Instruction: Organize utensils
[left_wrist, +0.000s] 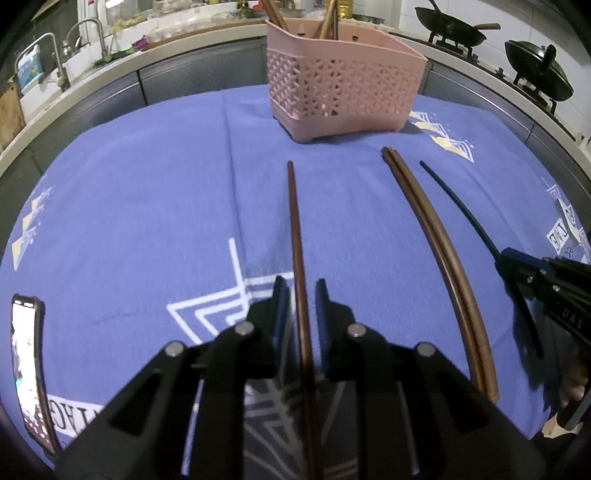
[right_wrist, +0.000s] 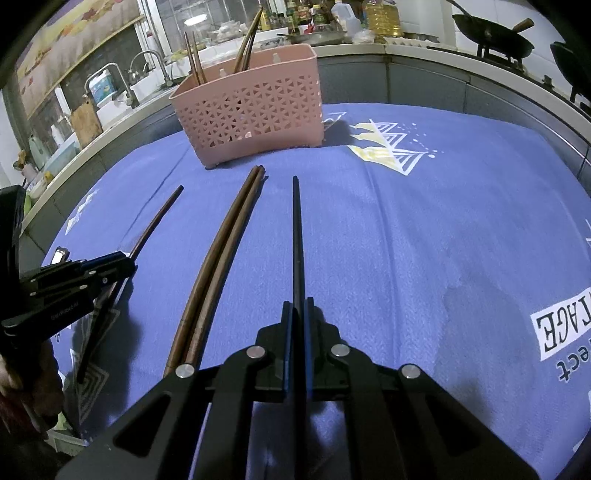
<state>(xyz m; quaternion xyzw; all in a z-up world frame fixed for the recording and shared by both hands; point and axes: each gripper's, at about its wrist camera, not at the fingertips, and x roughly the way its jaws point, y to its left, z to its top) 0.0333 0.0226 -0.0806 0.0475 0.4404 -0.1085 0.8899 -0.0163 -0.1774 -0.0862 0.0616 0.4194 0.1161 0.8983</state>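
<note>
Two chopsticks: brown chopstick (left_wrist: 295, 236) between parted left hand-held gripper (left_wrist: 301, 291); right hand-held gripper (right_wrist: 298, 314) clamps black chopstick (right_wrist: 296, 236).

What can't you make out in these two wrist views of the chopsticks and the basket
- Left wrist: rear end of the brown chopstick is hidden under the left gripper.
- Right wrist: rear of the black chopstick is hidden inside the right gripper.
- Both: the pink basket wall hides its contents' lower ends.

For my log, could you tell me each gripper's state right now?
Left gripper: open, straddling the brown chopstick.
Right gripper: shut on the black chopstick.
</note>
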